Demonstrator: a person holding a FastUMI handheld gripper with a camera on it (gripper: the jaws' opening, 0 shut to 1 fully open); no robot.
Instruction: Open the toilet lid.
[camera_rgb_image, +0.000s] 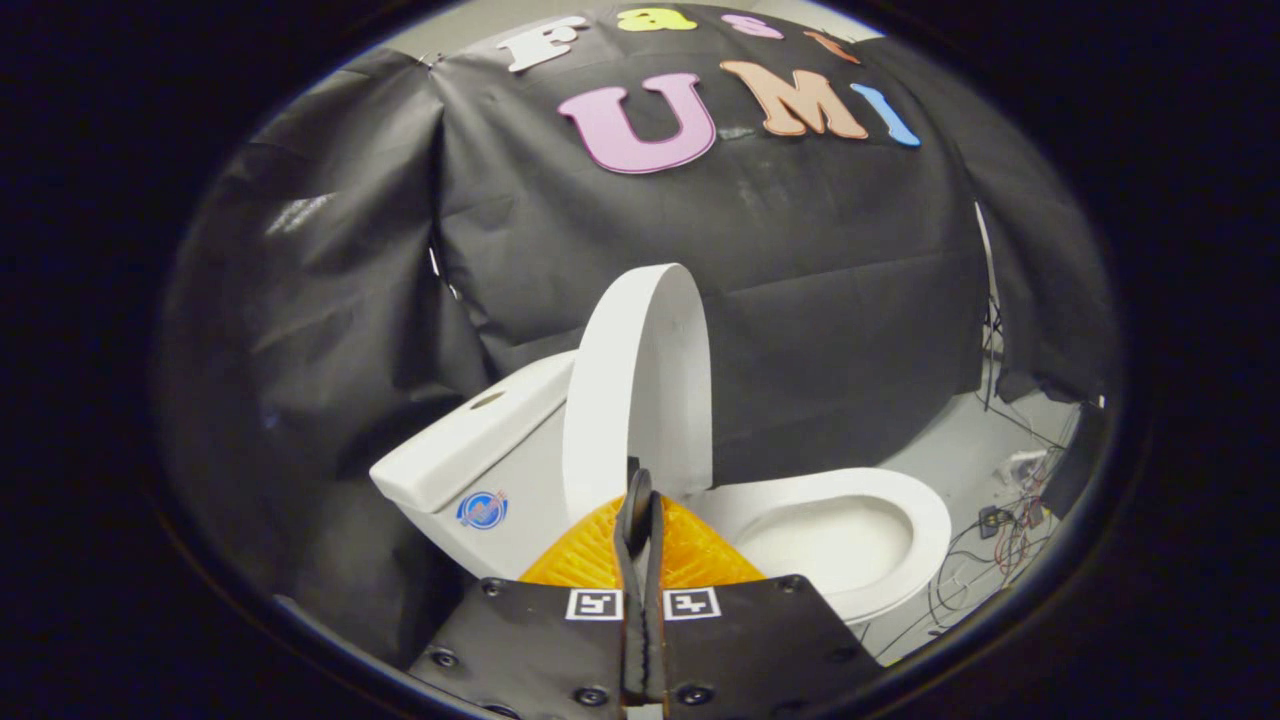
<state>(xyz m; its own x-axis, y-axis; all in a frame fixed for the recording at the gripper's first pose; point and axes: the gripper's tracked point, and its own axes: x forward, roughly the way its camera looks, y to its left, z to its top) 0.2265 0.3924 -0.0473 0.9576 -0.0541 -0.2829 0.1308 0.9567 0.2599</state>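
Nearest the camera, the gripper (641, 500) projects forward with its two fingers pressed flat against each other along their length; no gap is visible between them. The fingertips (640, 492) stand at the lower edge of the raised toilet lid (640, 390), apparently touching it or just short of it; contact cannot be confirmed. Nothing is seen clamped between the fingers. Two square coded markers (642, 604) sit on the gripper body, one on each side of the finger line, with a ribbed orange part (690, 555) just ahead of them.

Scene components, largest to smallest:

1. Booth wall (800, 300): black cloth, creased, hung behind and to both sides of the toilet.
2. Toilet (850, 540): white, standing on a pale floor (960, 450), its front pointing to the right of the fingers. The bowl is exposed and the oval seat rim lies flat around it.
3. Toilet lid: white, raised to a near-upright position, standing between the tank and the bowl directly beyond the fingers. Its top edge is clear of the bowl and tilts slightly toward the tank.
4. Tank (470, 450): white, left of the lid, with a small round blue emblem (482, 509) on its side wall.
5. Loose wires (1005, 530): thin, tangled, lying on the floor beyond the front of the bowl, near the cloth's lower edge.
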